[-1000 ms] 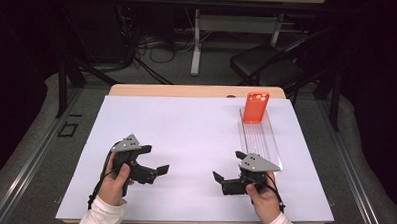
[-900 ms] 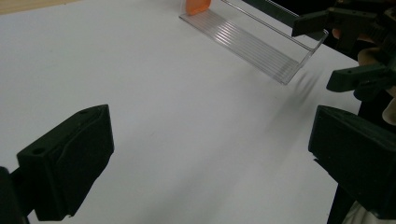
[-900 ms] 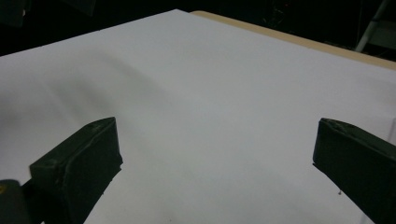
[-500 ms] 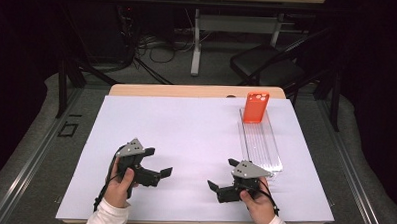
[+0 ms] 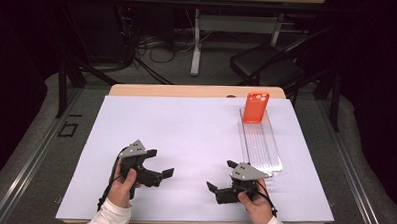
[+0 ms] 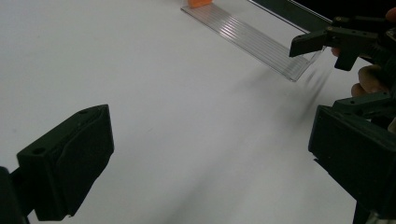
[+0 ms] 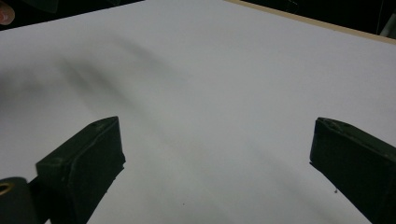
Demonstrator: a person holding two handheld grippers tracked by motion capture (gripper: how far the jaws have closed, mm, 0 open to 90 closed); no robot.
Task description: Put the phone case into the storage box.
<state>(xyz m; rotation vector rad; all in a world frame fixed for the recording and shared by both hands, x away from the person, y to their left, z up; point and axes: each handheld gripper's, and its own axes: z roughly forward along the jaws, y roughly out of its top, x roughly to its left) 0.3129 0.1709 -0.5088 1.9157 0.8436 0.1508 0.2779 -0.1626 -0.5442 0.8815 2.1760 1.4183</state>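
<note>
From the high view, the left gripper (image 5: pixel 160 166) and the right gripper (image 5: pixel 218 181) sat low on the white counter (image 5: pixel 186 131), fingers spread wide and empty, tips facing each other. The clear tray (image 5: pixel 260 144) lay just beyond the right gripper, with the orange phone case (image 5: pixel 256 107) at its far end.

In the left gripper view, the tray (image 6: pixel 252 39) lay ahead, right of the fingers, beside the right gripper (image 6: pixel 327 70).

In the right gripper view, bare counter (image 7: pixel 210 84) lay between the parted fingers.
</note>
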